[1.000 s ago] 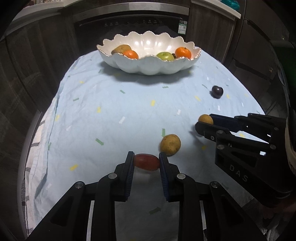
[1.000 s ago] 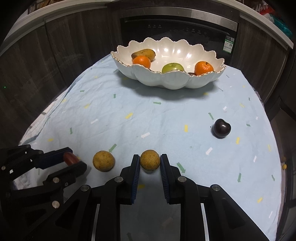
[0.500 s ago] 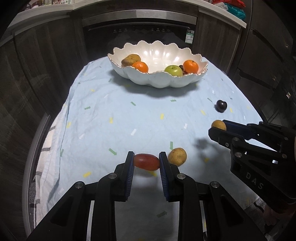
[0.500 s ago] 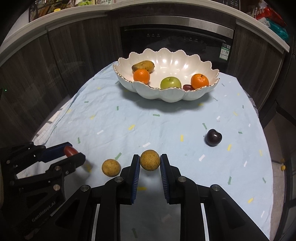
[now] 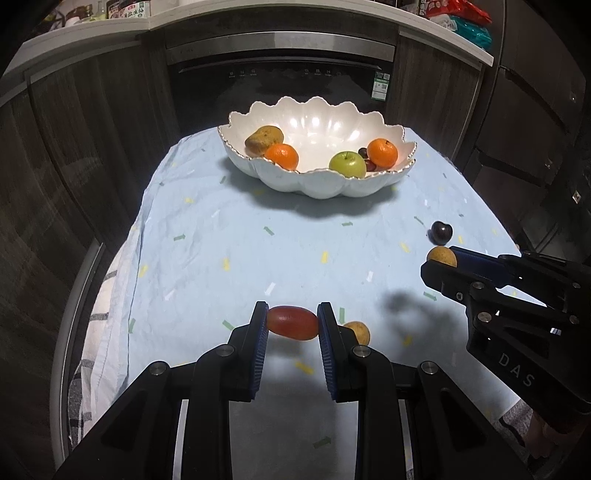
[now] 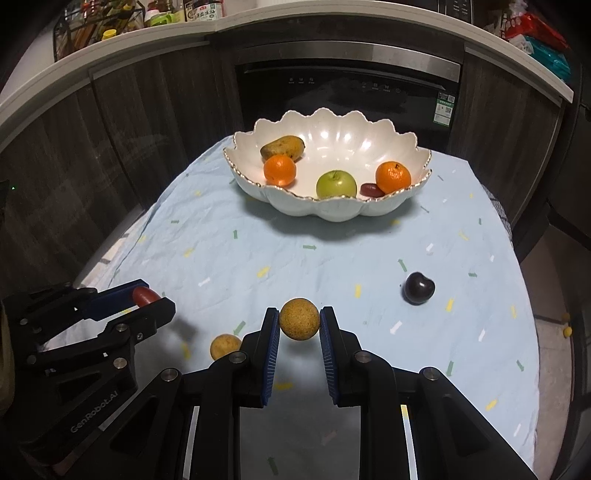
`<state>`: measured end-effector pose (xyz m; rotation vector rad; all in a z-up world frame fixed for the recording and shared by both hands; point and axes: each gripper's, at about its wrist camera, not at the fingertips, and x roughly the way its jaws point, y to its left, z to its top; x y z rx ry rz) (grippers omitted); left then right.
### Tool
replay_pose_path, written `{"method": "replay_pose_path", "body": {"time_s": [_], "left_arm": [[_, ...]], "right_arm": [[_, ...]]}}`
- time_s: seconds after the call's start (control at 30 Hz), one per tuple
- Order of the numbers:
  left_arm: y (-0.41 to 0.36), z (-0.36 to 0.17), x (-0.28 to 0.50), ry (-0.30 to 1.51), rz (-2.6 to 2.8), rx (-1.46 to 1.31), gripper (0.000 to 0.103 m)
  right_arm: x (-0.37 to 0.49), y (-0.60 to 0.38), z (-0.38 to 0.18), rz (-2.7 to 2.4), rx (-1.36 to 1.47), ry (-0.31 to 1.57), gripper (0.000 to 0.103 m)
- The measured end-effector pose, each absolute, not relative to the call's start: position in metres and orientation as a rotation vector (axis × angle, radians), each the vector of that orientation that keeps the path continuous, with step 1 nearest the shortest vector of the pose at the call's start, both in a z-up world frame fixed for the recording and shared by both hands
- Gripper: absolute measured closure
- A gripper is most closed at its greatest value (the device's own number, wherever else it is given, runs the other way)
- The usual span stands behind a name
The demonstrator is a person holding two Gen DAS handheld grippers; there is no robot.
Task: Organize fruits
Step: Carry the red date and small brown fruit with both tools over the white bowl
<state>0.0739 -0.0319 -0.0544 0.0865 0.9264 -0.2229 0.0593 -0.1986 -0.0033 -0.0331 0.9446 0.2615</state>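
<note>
My left gripper [image 5: 292,325] is shut on a red oblong fruit [image 5: 292,327], held above the light blue cloth. My right gripper [image 6: 298,324] is shut on a round brownish-yellow fruit [image 6: 299,323], also lifted off the cloth. Each gripper appears in the other's view: the right gripper [image 5: 439,260] at the right, the left gripper [image 6: 147,297] at the left. A second brownish-yellow fruit [image 6: 225,346] lies on the cloth between them. A dark plum [image 6: 418,288] rests to the right. The white scalloped bowl [image 6: 328,210] at the far end holds two oranges, a green apple, a brownish fruit and a small red one.
The round table under the blue cloth [image 5: 236,236] drops off at both sides. Dark cabinets and an oven [image 6: 347,88] stand behind the bowl. A counter with bottles [image 6: 110,29] runs above them.
Both grippers have risen with their fruits, so the table and bowl look farther off and more of the oven and counter shows. The loose yellow fruit stayed on the cloth.
</note>
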Motion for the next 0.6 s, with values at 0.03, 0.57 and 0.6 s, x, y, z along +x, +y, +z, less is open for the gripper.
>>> {"method": "replay_pose_path", "body": {"time_s": [0.03, 0.57, 0.6], "left_arm": [[-0.032, -0.053, 0.075, 0.925, -0.223, 0.086, 0.076], [-0.041, -0.035, 0.104, 0.88, -0.23, 0.068, 0.076], [-0.042, -0.033, 0.106, 0.874, -0.23, 0.069, 0.076]], "right_arm": [[0.06, -0.199, -0.002, 0.262, -0.032, 0.943, 0.079], [0.088, -0.209, 0.014, 0.236, -0.001, 0.912, 0.079], [0.091, -0.21, 0.015, 0.232, 0.0, 0.909, 0.079]]}}
